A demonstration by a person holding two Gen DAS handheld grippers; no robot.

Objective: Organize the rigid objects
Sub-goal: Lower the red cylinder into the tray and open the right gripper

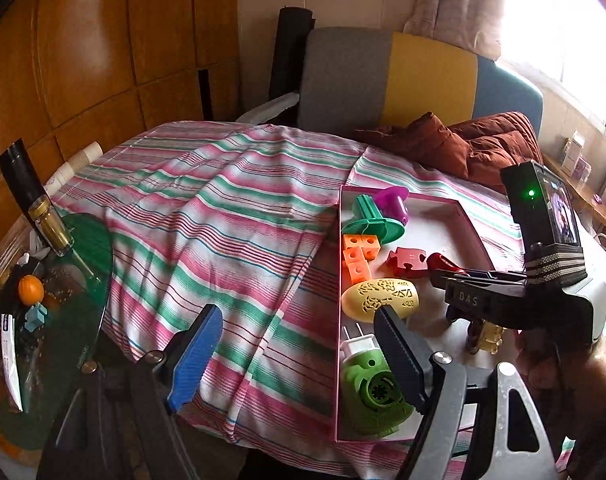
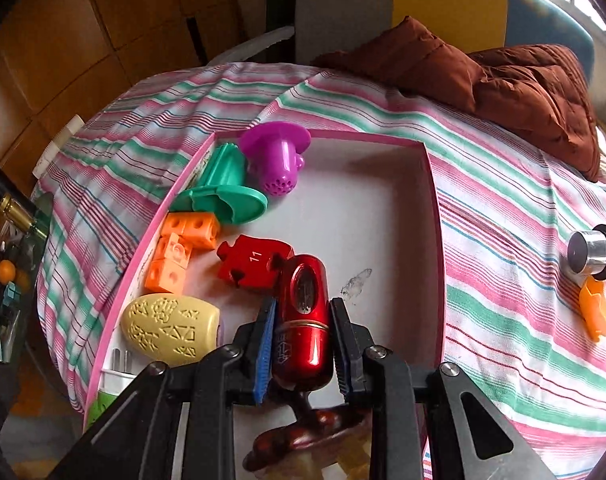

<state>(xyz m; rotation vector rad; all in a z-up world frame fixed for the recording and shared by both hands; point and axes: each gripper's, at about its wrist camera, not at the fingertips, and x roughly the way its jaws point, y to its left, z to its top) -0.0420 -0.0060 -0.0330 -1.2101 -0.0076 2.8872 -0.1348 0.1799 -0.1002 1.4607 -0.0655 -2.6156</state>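
Inside the shallow pink-rimmed white tray (image 2: pixel 434 184), near its front, a glossy red metallic capsule-shaped object (image 2: pixel 303 312) is pinched between the two fingers of the right gripper (image 2: pixel 303 350), its far end touching a red plastic jigsaw-piece block (image 2: pixel 249 260). To their left, along the tray's left wall, lie a pale yellow embossed egg-shaped case (image 2: pixel 171 326), a cluster of orange linking cubes (image 2: pixel 183 246), a green flanged plastic piece (image 2: pixel 223 192) and a purple perforated plastic cup (image 2: pixel 277 156). A green and white plug-in device (image 1: pixel 369 384) sits in the near-left corner. The left gripper (image 1: pixel 299 354) is spread wide with nothing between its fingers, over the tray's left edge and the striped pink, green and white cloth (image 1: pixel 223 208) beneath it. On the cloth to the right of the tray rest a silver metal cylinder with a black ring (image 2: pixel 593 250) and an orange plastic piece (image 2: pixel 595 312).
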